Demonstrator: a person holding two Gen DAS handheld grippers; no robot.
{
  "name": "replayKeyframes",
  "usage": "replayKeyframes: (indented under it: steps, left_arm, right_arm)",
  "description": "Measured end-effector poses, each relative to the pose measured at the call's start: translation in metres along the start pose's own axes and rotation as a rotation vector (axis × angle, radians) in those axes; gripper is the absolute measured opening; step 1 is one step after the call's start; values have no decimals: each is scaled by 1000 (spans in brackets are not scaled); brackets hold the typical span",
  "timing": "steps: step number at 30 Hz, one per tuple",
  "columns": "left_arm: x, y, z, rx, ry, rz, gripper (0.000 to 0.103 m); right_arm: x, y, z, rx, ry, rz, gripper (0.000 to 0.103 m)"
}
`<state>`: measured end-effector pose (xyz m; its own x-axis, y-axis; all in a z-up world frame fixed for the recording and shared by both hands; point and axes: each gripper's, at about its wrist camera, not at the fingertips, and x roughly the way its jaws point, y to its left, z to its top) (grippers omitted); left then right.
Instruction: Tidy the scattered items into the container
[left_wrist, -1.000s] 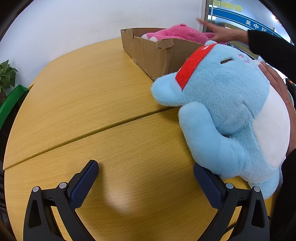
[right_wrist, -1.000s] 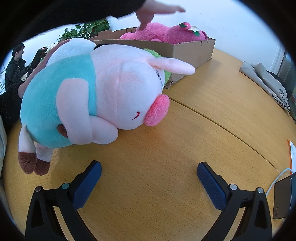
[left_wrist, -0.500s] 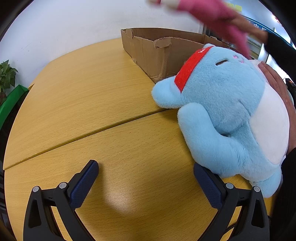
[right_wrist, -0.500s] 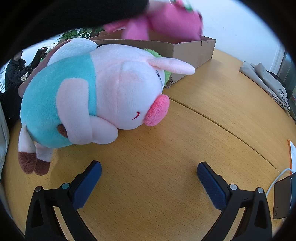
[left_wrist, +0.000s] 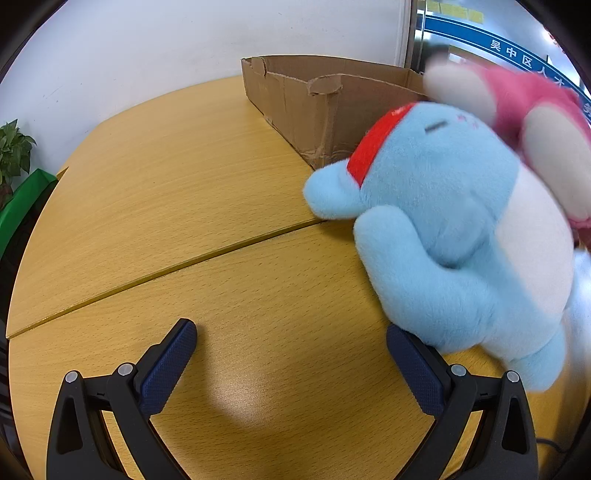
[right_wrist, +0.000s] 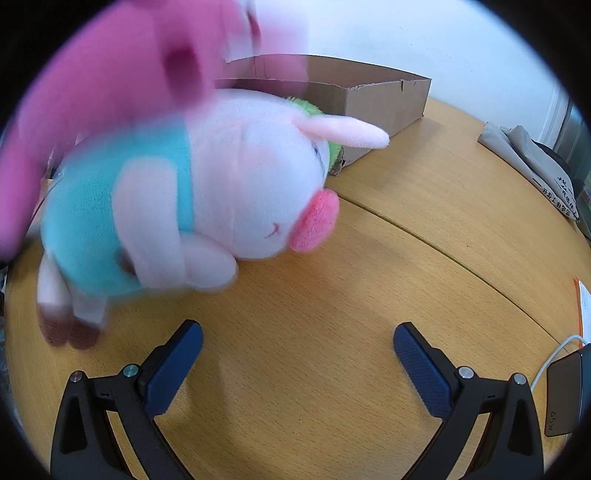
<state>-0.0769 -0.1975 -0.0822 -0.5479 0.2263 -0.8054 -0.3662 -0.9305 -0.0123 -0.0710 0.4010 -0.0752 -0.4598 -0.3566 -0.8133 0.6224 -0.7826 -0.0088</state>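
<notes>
A light blue plush (left_wrist: 454, 229) with a red band lies on the wooden table (left_wrist: 166, 192), in front of the cardboard box (left_wrist: 325, 99). My left gripper (left_wrist: 291, 362) is open and empty; its right finger touches the plush's lower edge. A pink plush (left_wrist: 532, 114), blurred, moves above the blue one. In the right wrist view a pig plush (right_wrist: 207, 199) in a teal top lies on its side before the box (right_wrist: 373, 92). The pink plush (right_wrist: 110, 88) is blurred above it. My right gripper (right_wrist: 297, 358) is open and empty, below the pig.
A green plush (right_wrist: 325, 122) peeks out behind the pig. A folded beige bag (right_wrist: 532, 162) lies at the table's far right. A charger with a white cable (right_wrist: 565, 391) sits at the right edge. A potted plant (left_wrist: 11, 155) stands beyond the left edge.
The pink plush has been lifted out of the box and swings down over the blue and pig plushes. The pig plush has shifted slightly. Both grippers have stayed still.
</notes>
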Motion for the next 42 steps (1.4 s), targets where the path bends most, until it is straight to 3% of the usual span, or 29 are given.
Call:
replayKeyframes:
  steps: [42]
  left_arm:
    - [1, -1, 3, -32, 0, 20, 103]
  right_arm:
    - [-7, 19, -7, 43, 2, -30, 103]
